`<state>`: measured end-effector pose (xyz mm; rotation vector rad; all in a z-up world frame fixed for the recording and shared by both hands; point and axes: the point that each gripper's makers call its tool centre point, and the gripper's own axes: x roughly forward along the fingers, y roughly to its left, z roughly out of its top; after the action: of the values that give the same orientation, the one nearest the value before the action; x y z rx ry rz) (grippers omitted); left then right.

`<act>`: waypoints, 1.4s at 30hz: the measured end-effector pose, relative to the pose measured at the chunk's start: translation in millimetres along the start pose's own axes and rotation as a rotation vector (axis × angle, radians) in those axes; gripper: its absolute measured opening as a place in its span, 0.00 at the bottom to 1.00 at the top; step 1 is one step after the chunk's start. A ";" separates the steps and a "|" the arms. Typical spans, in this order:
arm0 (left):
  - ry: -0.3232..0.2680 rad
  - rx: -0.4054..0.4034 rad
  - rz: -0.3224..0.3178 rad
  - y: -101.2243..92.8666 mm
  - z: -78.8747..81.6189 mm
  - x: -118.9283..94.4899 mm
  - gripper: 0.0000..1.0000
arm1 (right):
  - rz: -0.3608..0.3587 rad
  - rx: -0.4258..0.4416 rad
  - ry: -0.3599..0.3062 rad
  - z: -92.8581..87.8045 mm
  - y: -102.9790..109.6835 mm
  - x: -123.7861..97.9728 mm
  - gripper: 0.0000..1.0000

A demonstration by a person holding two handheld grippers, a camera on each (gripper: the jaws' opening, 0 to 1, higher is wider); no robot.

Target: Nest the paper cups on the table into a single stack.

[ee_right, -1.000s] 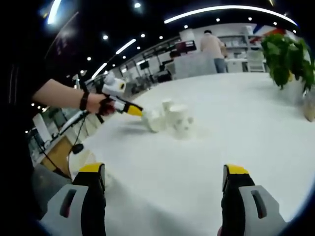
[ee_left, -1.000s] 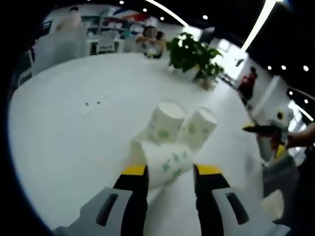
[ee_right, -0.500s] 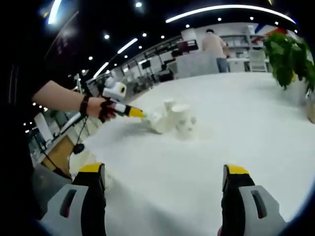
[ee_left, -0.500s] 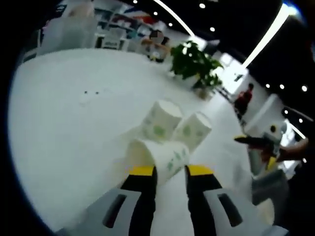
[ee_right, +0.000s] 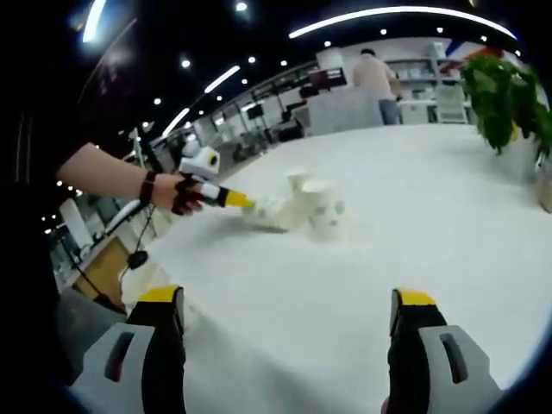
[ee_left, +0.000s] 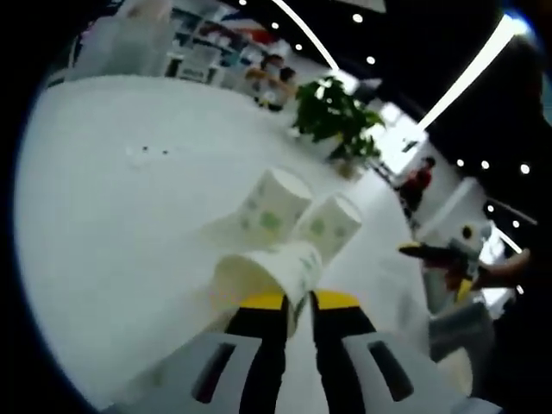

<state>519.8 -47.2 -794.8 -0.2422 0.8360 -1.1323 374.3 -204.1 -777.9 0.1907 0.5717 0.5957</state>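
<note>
The left gripper [ee_left: 291,302] is pinching the tipped cup [ee_left: 263,272] by its wall on the table [ee_left: 103,216], touching 2 upturned cups [ee_left: 297,216]. The thin paper is likely crumpling, or the neighbours toppling. The right gripper [ee_right: 285,315] is hanging wide open, holding nothing, well apart.

Grey left claw [ee_left: 291,304] with yellow tips; black wristband [ee_right: 147,186] and glove.
</note>
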 end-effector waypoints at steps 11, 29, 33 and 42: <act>-0.015 -0.042 -0.028 -5.8 0.8 0.5 0.00 | -0.007 -0.002 -0.002 2.3 -1.0 -2.5 0.98; 0.024 0.038 -0.052 -40.2 -2.3 -16.9 0.00 | -0.028 -0.035 -0.037 21.1 8.3 -18.3 0.98; 0.032 0.050 -0.055 -53.6 -1.1 -26.2 0.00 | -0.036 -0.045 -0.048 25.6 11.3 -24.9 0.98; 0.068 0.210 -0.053 -86.3 -1.8 -53.9 0.00 | -0.049 -0.074 -0.085 39.2 25.2 -41.7 0.98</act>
<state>449.2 -37.5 -722.1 -0.0524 0.7674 -1.2743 355.9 -208.0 -718.3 0.1306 0.4704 0.5575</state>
